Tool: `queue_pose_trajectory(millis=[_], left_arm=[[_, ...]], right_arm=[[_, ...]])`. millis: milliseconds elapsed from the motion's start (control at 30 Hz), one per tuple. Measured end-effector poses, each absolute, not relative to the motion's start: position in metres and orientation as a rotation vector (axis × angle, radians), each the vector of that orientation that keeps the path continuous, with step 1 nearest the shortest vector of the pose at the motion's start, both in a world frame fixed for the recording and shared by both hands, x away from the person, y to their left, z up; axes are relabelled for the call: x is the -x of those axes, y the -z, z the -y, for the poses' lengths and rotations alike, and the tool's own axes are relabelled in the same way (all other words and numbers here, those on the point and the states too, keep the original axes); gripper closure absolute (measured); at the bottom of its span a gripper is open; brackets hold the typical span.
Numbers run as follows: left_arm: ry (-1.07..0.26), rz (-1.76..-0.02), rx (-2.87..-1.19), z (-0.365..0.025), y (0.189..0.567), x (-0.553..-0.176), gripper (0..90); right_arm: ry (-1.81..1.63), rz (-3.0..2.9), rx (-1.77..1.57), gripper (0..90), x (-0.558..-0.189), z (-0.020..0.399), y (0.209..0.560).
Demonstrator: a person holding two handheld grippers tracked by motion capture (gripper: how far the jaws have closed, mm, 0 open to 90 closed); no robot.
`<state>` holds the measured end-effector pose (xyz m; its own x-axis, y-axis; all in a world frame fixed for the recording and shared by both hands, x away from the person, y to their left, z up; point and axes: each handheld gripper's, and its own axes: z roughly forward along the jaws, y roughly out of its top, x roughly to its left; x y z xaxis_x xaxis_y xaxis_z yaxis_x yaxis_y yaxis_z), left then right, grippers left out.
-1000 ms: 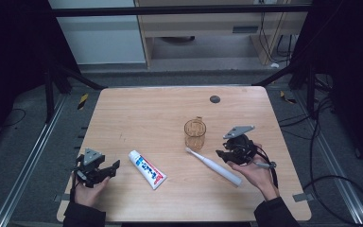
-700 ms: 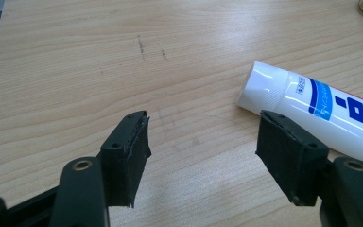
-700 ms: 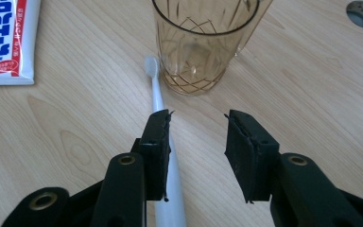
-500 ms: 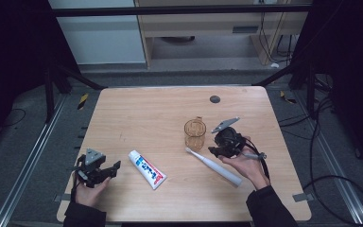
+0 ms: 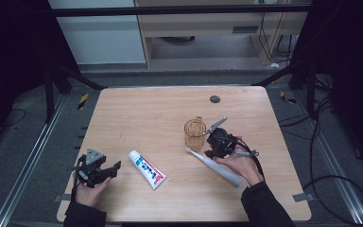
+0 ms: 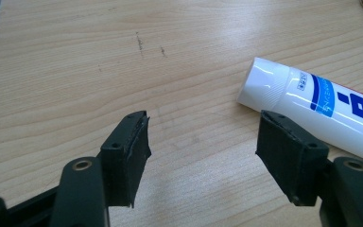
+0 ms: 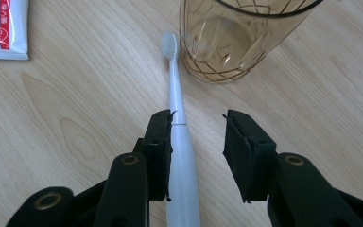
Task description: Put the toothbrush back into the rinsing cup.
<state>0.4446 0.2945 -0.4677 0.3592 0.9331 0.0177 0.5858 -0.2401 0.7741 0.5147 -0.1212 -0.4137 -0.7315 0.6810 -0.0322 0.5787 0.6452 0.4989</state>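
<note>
A white toothbrush (image 5: 207,162) lies slanted on the wooden table (image 5: 156,113), its head next to an amber see-through cup (image 5: 194,133). My right gripper (image 5: 211,150) hovers over the brush, just right of the cup. In the right gripper view the jaws (image 7: 197,146) stand open astride the toothbrush (image 7: 176,94) handle, which lies close against the left pad; the cup (image 7: 231,38) is just ahead. A white toothpaste tube (image 5: 147,169) lies left of centre. My left gripper (image 5: 115,169) rests open at the front left, the tube's cap end (image 6: 274,87) just ahead of its right jaw.
A small dark round spot (image 5: 214,99) marks the far part of the table. A person's hands and dark sleeves come in from the near edge. Metal frame rails and cables run along both sides of the table.
My right gripper has moved left, from beside the toothbrush's handle end to over its shaft near the cup. The left gripper, cup, brush and tube have kept still.
</note>
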Motion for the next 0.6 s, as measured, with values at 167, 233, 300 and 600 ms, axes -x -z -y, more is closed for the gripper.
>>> queue_pose_trajectory(millis=[167, 233, 300, 600], left_arm=[[-0.646, -1.319, -1.939, -0.294, 0.468, -0.445, 34.3], [-0.644, -1.319, -1.939, -0.295, 0.468, -0.445, 34.3], [-0.642, -1.32, -1.939, -0.295, 0.469, -0.445, 34.3], [-0.643, -1.32, -1.94, -0.294, 0.468, -0.445, 34.3]], right_arm=[[-0.649, -2.681, -1.016, 61.9, -0.518, 0.118, 0.42], [-0.638, -2.692, -1.018, 61.9, -0.519, 0.116, 0.422], [-0.625, -2.704, -1.015, 61.9, -0.52, 0.115, 0.425], [-0.609, -2.738, -1.038, 61.9, -0.521, 0.113, 0.436]])
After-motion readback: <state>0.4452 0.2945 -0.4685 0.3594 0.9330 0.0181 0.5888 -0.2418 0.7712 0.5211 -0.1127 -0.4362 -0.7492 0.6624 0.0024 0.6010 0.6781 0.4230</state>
